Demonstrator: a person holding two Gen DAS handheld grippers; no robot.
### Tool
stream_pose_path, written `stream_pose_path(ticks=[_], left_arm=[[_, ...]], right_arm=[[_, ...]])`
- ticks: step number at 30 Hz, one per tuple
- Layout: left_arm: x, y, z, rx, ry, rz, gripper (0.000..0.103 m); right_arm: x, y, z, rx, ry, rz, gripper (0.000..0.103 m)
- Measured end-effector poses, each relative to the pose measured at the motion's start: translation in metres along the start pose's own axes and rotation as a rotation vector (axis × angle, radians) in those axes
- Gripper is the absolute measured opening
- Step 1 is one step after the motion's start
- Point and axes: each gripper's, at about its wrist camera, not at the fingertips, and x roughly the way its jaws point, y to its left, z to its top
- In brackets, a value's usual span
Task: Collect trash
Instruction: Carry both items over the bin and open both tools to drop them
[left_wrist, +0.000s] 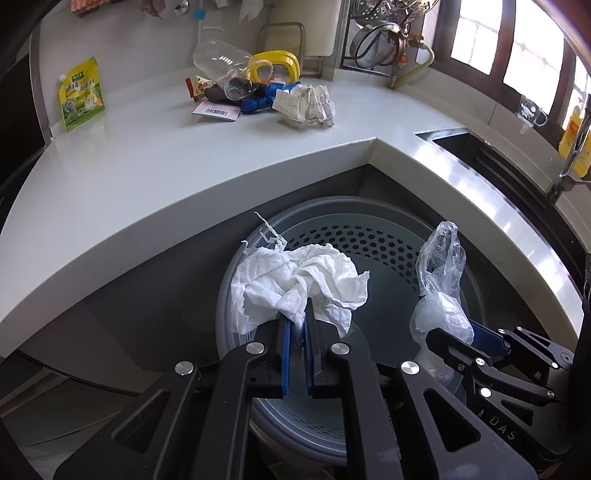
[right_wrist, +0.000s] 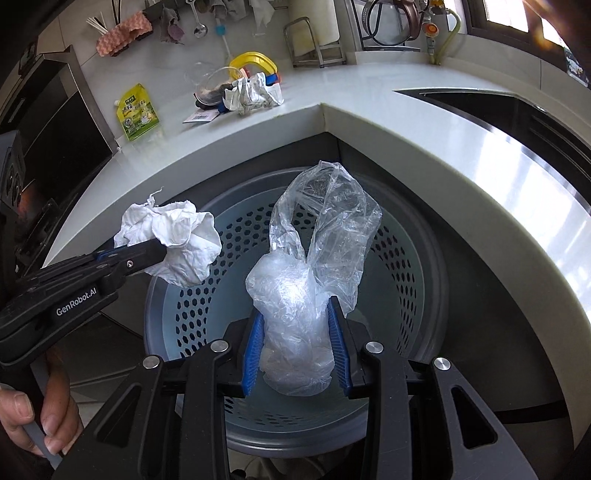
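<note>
My left gripper (left_wrist: 298, 317) is shut on a crumpled white tissue (left_wrist: 295, 280) and holds it over the left rim of a grey perforated trash bin (left_wrist: 369, 240). It also shows in the right wrist view (right_wrist: 159, 251) with the tissue (right_wrist: 177, 240). My right gripper (right_wrist: 297, 325) is shut on a crumpled clear plastic bag (right_wrist: 310, 280) above the bin's (right_wrist: 399, 266) middle. The bag (left_wrist: 441, 280) and right gripper (left_wrist: 458, 338) show in the left wrist view too.
The bin stands on the floor in the inner corner of a white L-shaped counter (left_wrist: 147, 158). A pile of trash lies on it: a clear jar (left_wrist: 229, 70), crumpled printed paper (left_wrist: 310, 105), a yellow pouch (left_wrist: 82, 92). A sink (left_wrist: 491, 155) is at right.
</note>
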Motion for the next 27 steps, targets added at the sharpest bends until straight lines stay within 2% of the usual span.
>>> stream_pose_path(ticks=[4,6,9,11,14,21,23,27], left_arm=[[0.0025,0.0014,-0.0024,-0.007,0.017,-0.006,0.009],[0.0023,0.0026,-0.0027,-0.013,0.017,-0.012,0.01],[0.0015,0.0033,-0.0025,-0.015,0.014,-0.003,0.025],[-0.0003,0.0038,-0.0029,-0.018,0.007,-0.001,0.044],[-0.0037,0.0038,-0.0036,-0.017,-0.01,0.004,0.057],[-0.0014,0.0061,-0.0074,-0.016,0.002,0.013,0.057],[-0.001,0.0071,-0.0076,-0.02,0.003,0.02,0.061],[-0.0019,0.0102,-0.0079,-0.029,0.006,0.019,0.062]], right_arm=[[-0.0005,-0.0018,-0.0014,0.004,-0.004,-0.008,0.036],[-0.0026,-0.0024,-0.0016,0.005,-0.015,-0.016,0.046],[-0.0059,-0.0041,-0.0013,0.009,-0.027,-0.022,0.054],[-0.0079,-0.0056,-0.0005,0.015,-0.034,-0.027,0.058],[-0.0091,-0.0079,0.0002,0.023,-0.037,-0.03,0.058],[-0.0084,-0.0091,-0.0012,0.026,-0.033,-0.032,0.058],[-0.0081,-0.009,-0.0016,0.026,-0.033,-0.032,0.058],[-0.0072,-0.0084,-0.0017,0.025,-0.032,-0.032,0.058]])
